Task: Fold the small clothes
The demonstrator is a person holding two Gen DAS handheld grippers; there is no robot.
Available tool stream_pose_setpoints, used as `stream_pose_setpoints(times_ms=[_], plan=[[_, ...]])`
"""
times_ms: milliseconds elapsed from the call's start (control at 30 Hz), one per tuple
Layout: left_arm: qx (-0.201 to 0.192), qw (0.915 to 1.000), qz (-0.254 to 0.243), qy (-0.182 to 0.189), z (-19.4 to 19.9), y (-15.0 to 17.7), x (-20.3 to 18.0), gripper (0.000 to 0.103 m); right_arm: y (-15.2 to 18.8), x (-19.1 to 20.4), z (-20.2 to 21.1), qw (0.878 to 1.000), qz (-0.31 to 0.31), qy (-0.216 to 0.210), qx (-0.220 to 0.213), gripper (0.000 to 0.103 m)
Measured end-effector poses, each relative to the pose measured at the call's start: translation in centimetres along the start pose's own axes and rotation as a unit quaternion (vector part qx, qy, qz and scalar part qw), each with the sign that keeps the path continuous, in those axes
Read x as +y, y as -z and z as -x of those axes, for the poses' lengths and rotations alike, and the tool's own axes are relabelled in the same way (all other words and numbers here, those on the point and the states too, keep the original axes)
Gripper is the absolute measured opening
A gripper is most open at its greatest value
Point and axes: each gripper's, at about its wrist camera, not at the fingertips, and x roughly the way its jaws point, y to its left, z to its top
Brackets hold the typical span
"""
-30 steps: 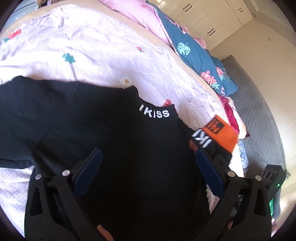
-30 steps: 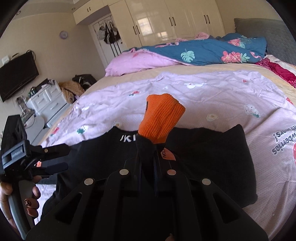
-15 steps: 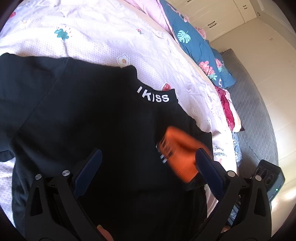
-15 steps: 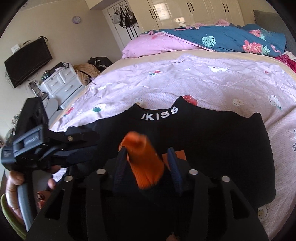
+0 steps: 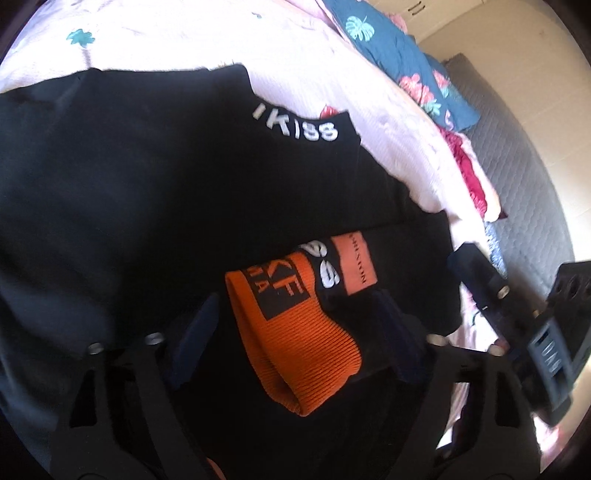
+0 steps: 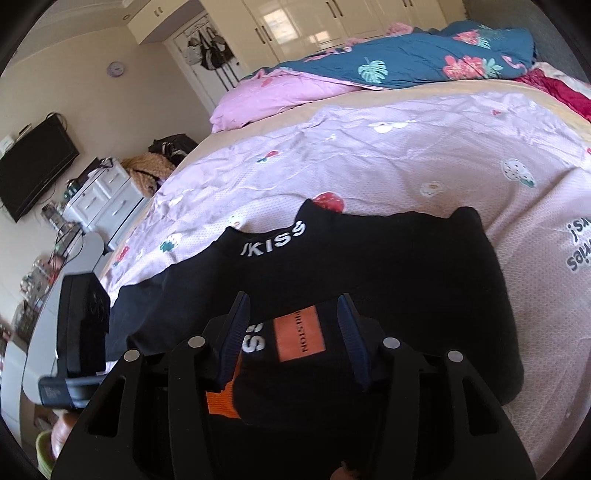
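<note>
Your left gripper (image 5: 295, 325) has its jaws spread wide, the blue pads standing on either side of the orange cuff (image 5: 299, 339) without touching it; nothing is held. Your right gripper (image 6: 291, 332) is likewise parted, its pads flanking the folded sleeve end, where an orange label (image 6: 300, 335) and white lettering show; the pads do not appear to press the cloth.

Just beyond both grippers, the black shirt (image 5: 129, 192) lies flat on the bed, its sleeve folded in across the body so that the cuff rests on top of the black fabric. Its collar, printed with white letters (image 6: 271, 242), points away from you toward the head of the bed.

Under the shirt is the pink sheet (image 6: 388, 162) with small fruit and flower prints. Further back lie a pink pillow (image 6: 273, 99) and a blue floral quilt (image 6: 413, 62), then white wardrobes (image 6: 314, 26). To your left stand a white drawer unit (image 6: 107, 199) and a television (image 6: 33, 166).
</note>
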Motion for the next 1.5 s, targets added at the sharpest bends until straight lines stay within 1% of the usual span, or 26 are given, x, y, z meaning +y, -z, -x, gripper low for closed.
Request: stream_pose_setpoints(times_ms=[67,100,167,200,233,267,333,367,433,567,767,833,933,1033,1267,1367,1433,1500], plan=[[-0.005,0.9998,-0.014,-0.017,-0.3,0.2,-0.3,0.063,-0.1,-0.6,0.2,1.000,-0.010,0.002,-0.003,0.048],[-0.010,0.9993,-0.023,-0.028,-0.4,0.2,-0.5,0.058,-0.2,-1.0,0.4,1.000,-0.016,0.004,-0.005,0.048],[-0.022,0.9981,-0.040,-0.041,-0.3,0.2,-1.0,0.042,-0.3,-1.7,0.6,1.000,-0.027,0.008,-0.009,0.048],[-0.026,0.9978,-0.044,-0.043,-0.2,0.2,-1.1,0.027,-0.3,-1.9,0.7,0.999,-0.032,0.010,-0.010,0.048],[-0.029,0.9975,-0.048,-0.043,-0.2,0.2,-1.2,0.022,-0.4,-2.2,0.8,0.999,-0.038,0.011,-0.010,0.048],[-0.030,0.9975,-0.050,-0.041,-0.1,0.1,-1.3,0.021,-0.4,-2.4,0.9,0.999,-0.042,0.012,-0.011,0.049],[-0.039,0.9971,-0.055,-0.036,0.4,0.0,-1.5,0.012,-0.6,-2.8,1.0,0.999,-0.047,0.014,-0.013,0.049],[-0.046,0.9968,-0.059,-0.027,0.9,0.0,-1.6,0.011,-0.6,-2.9,1.0,0.999,-0.049,0.016,-0.014,0.049],[-0.065,0.9951,-0.072,-0.019,2.1,-0.1,-2.3,0.009,-0.7,-3.2,1.2,0.998,-0.053,0.020,-0.018,0.049],[-0.107,0.9890,-0.100,-0.021,4.8,-0.3,-3.6,0.008,-1.0,-4.1,1.8,0.997,-0.062,0.042,-0.026,0.049],[-0.159,0.9827,-0.095,0.002,9.0,-0.7,-3.9,0.007,-1.3,-5.4,2.4,0.995,-0.084,0.047,-0.036,0.049],[-0.166,0.9815,-0.094,0.006,9.7,-0.7,-4.0,0.007,-1.3,-5.5,2.5,0.994,-0.087,0.046,-0.038,0.049],[-0.171,0.9811,-0.091,0.010,10.2,-0.3,-4.3,0.007,-1.3,-5.4,2.4,0.995,-0.086,0.047,-0.035,0.049],[-0.168,0.9819,-0.085,0.015,10.5,0.0,-3.6,0.007,-1.2,-5.2,2.2,0.995,-0.084,0.045,-0.032,0.049],[-0.169,0.9834,-0.067,-0.002,11.1,-0.2,-1.7,0.007,-1.2,-4.7,2.2,0.995,-0.074,0.054,-0.035,0.049],[-0.172,0.9828,-0.064,-0.022,11.3,-0.5,-1.0,0.007,-1.3,-4.6,2.3,0.995,-0.068,0.057,-0.037,0.049],[-0.168,0.9838,-0.057,-0.023,11.1,-0.5,-0.4,0.007,-1.4,-4.6,2.4,0.995,-0.064,0.063,-0.039,0.049],[-0.160,0.9850,-0.053,-0.036,10.7,-0.7,0.2,0.007,-1.3,-4.6,2.3,0.995,-0.060,0.070,-0.038,0.049]])
